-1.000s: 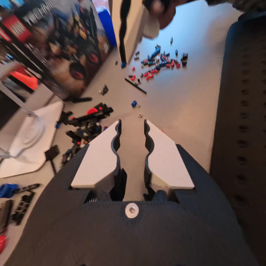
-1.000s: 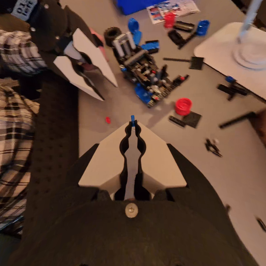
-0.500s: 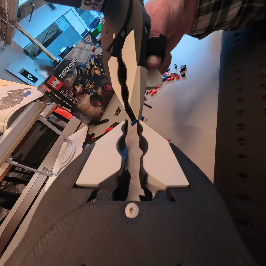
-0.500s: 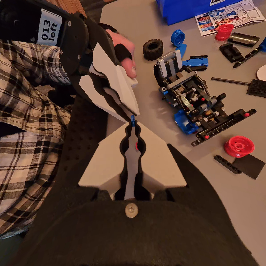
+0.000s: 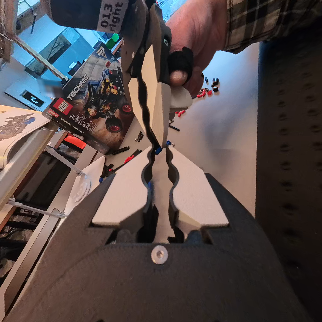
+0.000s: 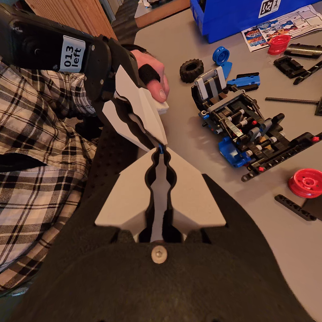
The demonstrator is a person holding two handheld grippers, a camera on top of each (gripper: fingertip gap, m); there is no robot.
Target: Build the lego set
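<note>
Closer than half a second earlier, the two grippers are now brought tip to tip above the grey table (image 6: 200,235). A small blue pin (image 6: 160,149) is pinched at the very tips of the right gripper (image 6: 161,151), its jaws drawn narrow around it. The left gripper (image 5: 158,150) is held slightly parted around the pin's free end, apparently for a handover. The pin is judged light, rigid and smooth, easily flicked away; it is best taken across its short barrel, squarely. The half-built chassis (image 6: 244,125) is left on the table nearby, beside a red wheel hub (image 6: 306,183) and a black tyre (image 6: 191,70).
</note>
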